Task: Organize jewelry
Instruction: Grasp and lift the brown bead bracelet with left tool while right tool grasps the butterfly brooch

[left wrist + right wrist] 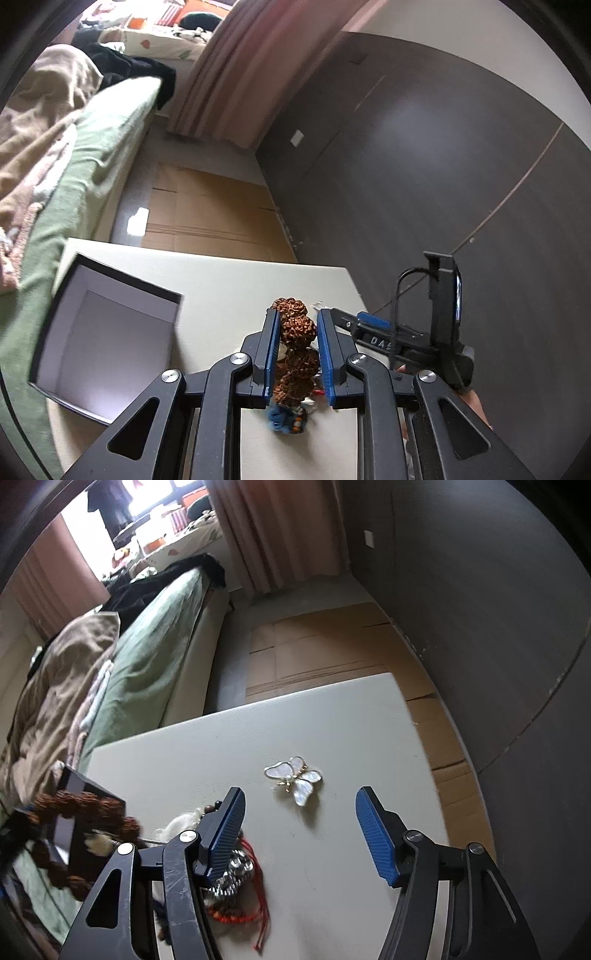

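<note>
My left gripper (295, 314) is shut on a bracelet of large rough brown beads (297, 332), held above the white table (221, 280); a blue tassel (286, 419) hangs from it. The same bracelet (85, 808) shows blurred at the left of the right wrist view. An open black box with a white inside (110, 332) stands on the table to the left. My right gripper (299, 797) is open and empty, just short of a white butterfly brooch (295, 777). A pile of jewelry with a red cord (236, 912) and a silver chain (234, 873) lies by its left finger.
The right gripper's body (424, 332) sits to the right of my left gripper. A bed with green sheet (92, 155) and clothes runs along the left. Flattened cardboard (210, 210) lies on the floor past the table's far edge. A dark wardrobe wall (443, 147) is on the right.
</note>
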`<state>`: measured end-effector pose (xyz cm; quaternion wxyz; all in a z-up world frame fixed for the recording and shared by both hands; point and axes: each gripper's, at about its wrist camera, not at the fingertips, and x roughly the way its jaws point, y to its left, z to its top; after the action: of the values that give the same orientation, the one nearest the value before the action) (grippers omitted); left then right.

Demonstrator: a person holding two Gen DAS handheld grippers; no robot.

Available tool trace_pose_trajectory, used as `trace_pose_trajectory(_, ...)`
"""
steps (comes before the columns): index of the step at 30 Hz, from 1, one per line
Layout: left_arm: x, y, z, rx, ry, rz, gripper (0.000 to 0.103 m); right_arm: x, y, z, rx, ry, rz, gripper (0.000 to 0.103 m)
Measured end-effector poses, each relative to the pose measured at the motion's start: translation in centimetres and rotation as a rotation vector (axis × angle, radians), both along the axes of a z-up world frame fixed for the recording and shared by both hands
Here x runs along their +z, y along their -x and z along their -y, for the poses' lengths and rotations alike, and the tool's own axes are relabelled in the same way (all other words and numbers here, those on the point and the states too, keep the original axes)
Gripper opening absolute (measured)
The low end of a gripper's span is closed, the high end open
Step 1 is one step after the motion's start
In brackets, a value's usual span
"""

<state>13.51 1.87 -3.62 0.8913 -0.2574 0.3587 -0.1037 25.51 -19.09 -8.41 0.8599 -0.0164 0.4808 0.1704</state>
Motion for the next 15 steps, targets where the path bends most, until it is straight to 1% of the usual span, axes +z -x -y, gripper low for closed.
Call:
trace_pose_trajectory(3,-0.3,0.1,-0.7,0.019,-0.001,-0.019,0.021,-0.9,-0.2,-1.2,0.028,0.064,0.020,0.062)
trace_pose_trajectory(7,-0.5,0.3,-1.4,0.033,-0.002,-0.027,0.021,-2.3,-0.6,-1.8,0.036,0.109,0.005,0.054)
trace_pose_trajectory(12,-0.4,0.7,-1.8,0.050,0.000,-0.030,0.021,-2.4,-0.7,-3.1,0.055,0.158,0.054,0.052)
trace_pose_trajectory(14,-0.4,0.8,-1.9,0.050,-0.005,-0.033,0.021,-2.5,-0.5,-3.5,0.060,0.197,0.081,0.047)
trace_pose_trajectory(15,-0.4,0.8,-1.9,0.047,-0.005,-0.036,0.021,-2.4,-0.4,-3.6,0.067,0.191,0.079,0.041)
